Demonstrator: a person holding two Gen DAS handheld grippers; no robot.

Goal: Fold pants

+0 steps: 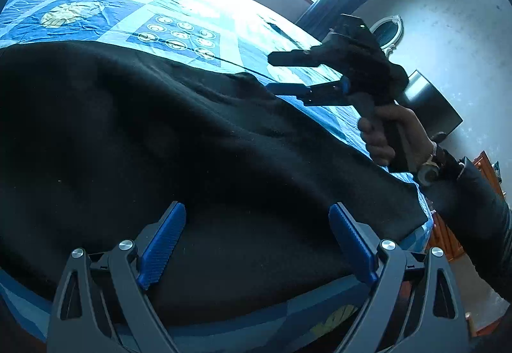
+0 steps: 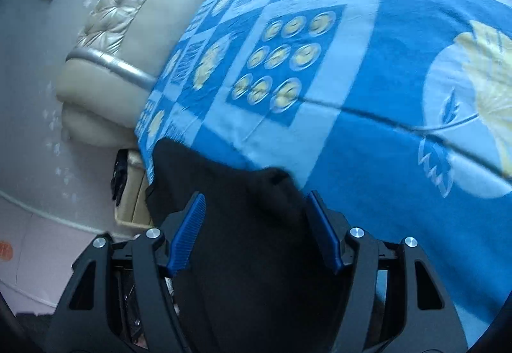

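1. Black pants [image 1: 179,142] lie spread across a blue patterned bedspread [image 1: 134,1].
2. The left gripper [image 1: 256,244] hovers over them, jaws apart and empty.
3. The right gripper [image 2: 256,231], in a person's hand [image 1: 390,135], is open over the pants' edge near a padded headboard [image 2: 134,11].

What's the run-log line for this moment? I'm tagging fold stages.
stage: pre-grasp | black pants: spread on blue patterned bedspread | left gripper: open over pants | right gripper: open at pants' end
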